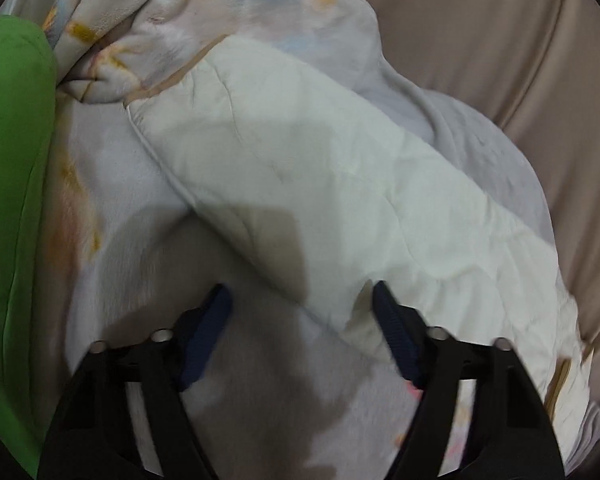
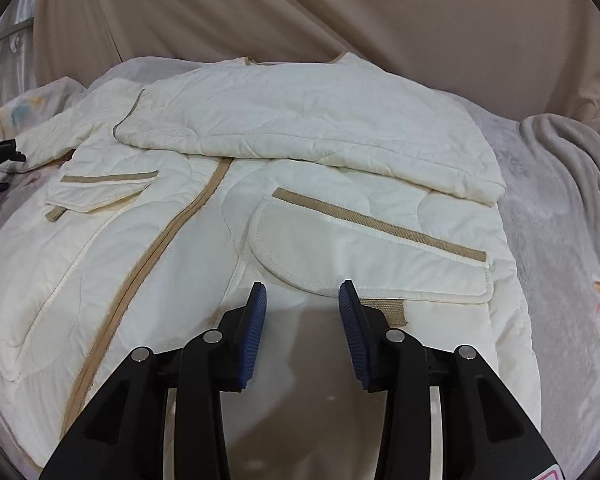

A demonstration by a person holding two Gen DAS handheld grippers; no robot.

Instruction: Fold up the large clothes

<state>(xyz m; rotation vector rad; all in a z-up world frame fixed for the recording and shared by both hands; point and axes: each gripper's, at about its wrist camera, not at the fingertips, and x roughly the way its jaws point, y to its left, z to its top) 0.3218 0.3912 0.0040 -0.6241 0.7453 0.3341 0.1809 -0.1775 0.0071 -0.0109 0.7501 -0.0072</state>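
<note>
A big cream quilted jacket with tan trim [image 2: 188, 240] lies spread out flat on a soft pale grey blanket with faint flower prints [image 2: 560, 216]. The blanket covers a bed or couch; I cannot tell which. Behind it all hangs a wrinkled beige cloth [image 2: 300, 12].

In the right wrist view, one cream sleeve [image 2: 308, 120] is folded across the top of the jacket. A tan strip runs down the jacket's middle. There is a pocket flap with a tan band [image 2: 364, 256] near the right tongs, and a smaller pocket flap [image 2: 100, 194] on the far left side.

The right tongs [image 2: 302, 292] hang just above the bottom part of the jacket, below the big pocket flap. Their blue pads [image 2: 256, 332] stand apart, and nothing is pinched between them. Their shadow falls on the cream cloth.

In the left wrist view, which is blurry, a long cream quilted part of the jacket [image 1: 320, 184] runs slantwise across the blanket. The left tongs [image 1: 300, 292] are spread apart too, with nothing pinched between them. One dark blue pad [image 1: 396, 336] is right at the edge of the cream cloth; I cannot tell if it touches. The other pad is over the blanket. A bright green cloth [image 1: 8, 200] lies along the left edge, beside a bunched-up part of the blanket.
</note>
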